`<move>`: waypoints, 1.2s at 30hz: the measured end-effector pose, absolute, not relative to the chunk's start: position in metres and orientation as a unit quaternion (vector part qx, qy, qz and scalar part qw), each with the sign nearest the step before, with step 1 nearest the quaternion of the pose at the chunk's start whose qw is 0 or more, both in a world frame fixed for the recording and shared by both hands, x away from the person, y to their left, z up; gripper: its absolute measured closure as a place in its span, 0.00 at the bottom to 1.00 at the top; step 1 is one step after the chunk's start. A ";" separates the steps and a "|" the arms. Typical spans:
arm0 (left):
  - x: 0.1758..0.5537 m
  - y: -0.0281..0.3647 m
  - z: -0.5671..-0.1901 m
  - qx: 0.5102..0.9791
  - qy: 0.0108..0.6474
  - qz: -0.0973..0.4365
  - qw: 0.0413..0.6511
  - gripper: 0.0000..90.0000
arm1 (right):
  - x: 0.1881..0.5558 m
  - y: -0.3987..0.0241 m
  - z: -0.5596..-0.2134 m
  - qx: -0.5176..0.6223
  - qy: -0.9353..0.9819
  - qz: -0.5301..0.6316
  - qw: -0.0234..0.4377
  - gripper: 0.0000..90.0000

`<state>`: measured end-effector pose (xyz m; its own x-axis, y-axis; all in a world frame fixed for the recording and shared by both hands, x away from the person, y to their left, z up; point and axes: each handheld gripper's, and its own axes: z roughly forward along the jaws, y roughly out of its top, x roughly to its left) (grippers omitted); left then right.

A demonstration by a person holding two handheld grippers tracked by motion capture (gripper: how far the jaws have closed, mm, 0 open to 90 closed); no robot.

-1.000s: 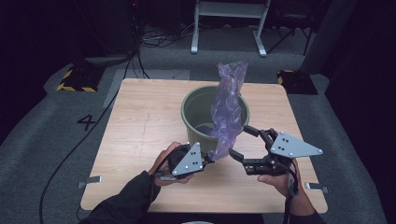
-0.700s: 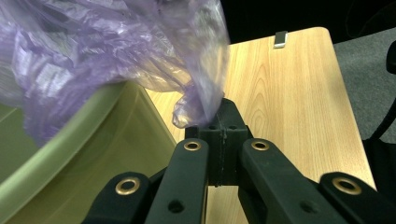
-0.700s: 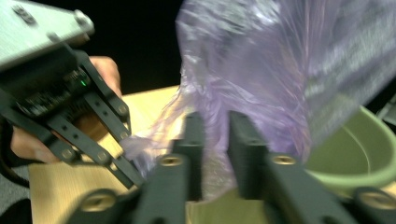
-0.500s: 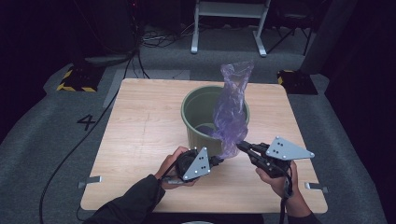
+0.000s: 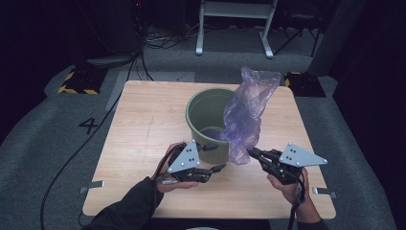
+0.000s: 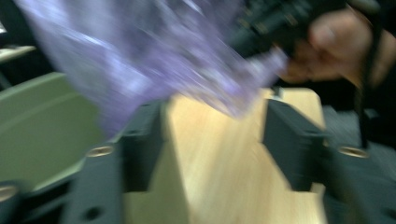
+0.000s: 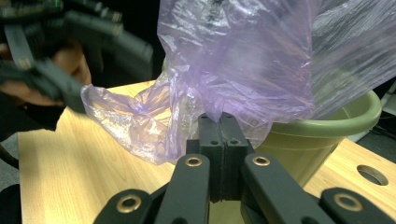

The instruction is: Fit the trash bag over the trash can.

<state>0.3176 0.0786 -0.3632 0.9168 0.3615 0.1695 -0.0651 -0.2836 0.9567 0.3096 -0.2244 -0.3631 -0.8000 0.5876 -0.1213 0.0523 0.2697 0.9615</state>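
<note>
A crumpled translucent purple plastic bag (image 5: 250, 108) rises from the right rim of a green bin (image 5: 201, 108) on the wooden table (image 5: 143, 124). My right gripper (image 5: 252, 153) is shut on the bag's lower edge, right of the bin. In the right gripper view the jaws (image 7: 220, 122) pinch the purple film (image 7: 243, 60) in front of the bin (image 7: 327, 133). My left gripper (image 5: 219, 168) lies low in front of the bin, its jaws just opened. In the blurred left gripper view the bag (image 6: 154, 56) hangs at the tips of the spread jaws (image 6: 215, 140), unpressed.
The bin stands mid-table, with bare wood to its left and in front. A round hole (image 7: 371, 173) is cut in the tabletop near the bin. On the floor behind are a metal stand (image 5: 234, 28), cables and two yellow-black striped blocks (image 5: 76, 84).
The right gripper, open a second ago, came down and closed on the bag's lower edge. The left gripper, which held that edge, has opened and let it go. The bag swung right.
</note>
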 end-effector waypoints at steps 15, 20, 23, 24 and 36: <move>0.340 0.039 -0.350 0.804 0.139 0.157 0.556 0.41 | 0.306 -0.227 -0.365 0.197 0.756 0.580 0.231 1.00; 0.343 0.038 -0.352 0.808 0.138 0.186 0.542 0.67 | 0.306 -0.227 -0.366 0.196 0.755 0.581 0.233 1.00; 0.342 0.045 -0.349 0.801 0.135 0.208 0.545 0.83 | 0.306 -0.227 -0.367 0.196 0.755 0.580 0.235 1.00; 0.341 0.047 -0.348 0.797 0.136 0.217 0.547 0.87 | 0.306 -0.227 -0.367 0.197 0.754 0.580 0.237 1.00; 0.330 0.069 -0.345 0.789 0.110 0.193 0.573 0.86 | 0.307 -0.227 -0.371 0.205 0.753 0.580 0.232 1.00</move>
